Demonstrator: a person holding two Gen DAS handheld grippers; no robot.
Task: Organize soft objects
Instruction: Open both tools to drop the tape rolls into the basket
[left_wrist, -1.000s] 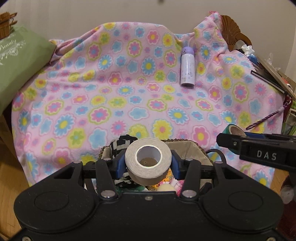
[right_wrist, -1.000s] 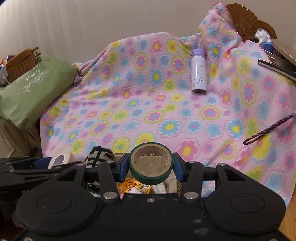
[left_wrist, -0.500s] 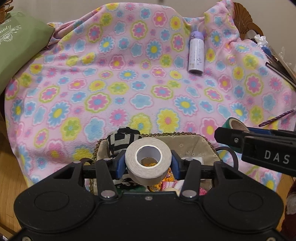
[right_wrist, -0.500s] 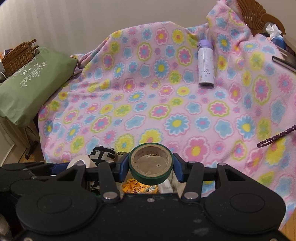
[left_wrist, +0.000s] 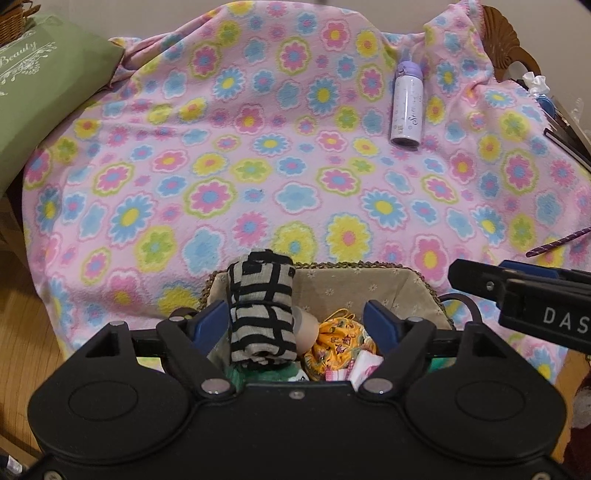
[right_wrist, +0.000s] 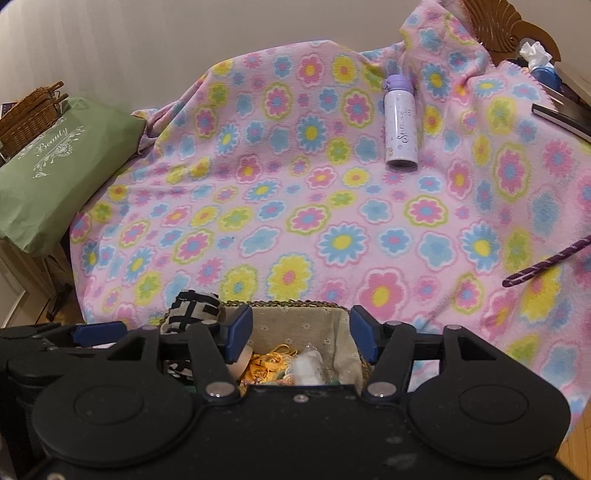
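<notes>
A second ago each pair of tongs pinched a roll of tape, a pale one on the left and a green-edged one on the right; both rolls have gone from between the blue pads. The left tongs (left_wrist: 295, 321) are opening, spread over the basket (left_wrist: 421, 286), and a rolled black-and-beige grid-patterned cloth (left_wrist: 263, 310) stands between them, leaning on the basket's near-left rim; whether the left pad touches it I cannot tell. The right tongs (right_wrist: 301, 332) are opening too, nothing between them but the basket's inside below.

The basket has a braided, woven rim and a beige fabric lining dotted with small flowers. In it lie a crumpled orange printed cloth (left_wrist: 341, 341), a pale tan rounded piece (left_wrist: 308, 330) that may be the pale tape roll, and pink-and-white soft items at the near edge. The basket sits on a fuzzy pink fleece blanket (left_wrist: 258, 166) with bright flower shapes. On the blanket, well apart from the basket, lie a smooth lilac cylindrical bottle (left_wrist: 407, 107) and a purple twisted cord (right_wrist: 546, 264). A green bag (right_wrist: 55, 173) printed with white script lies at the left
</notes>
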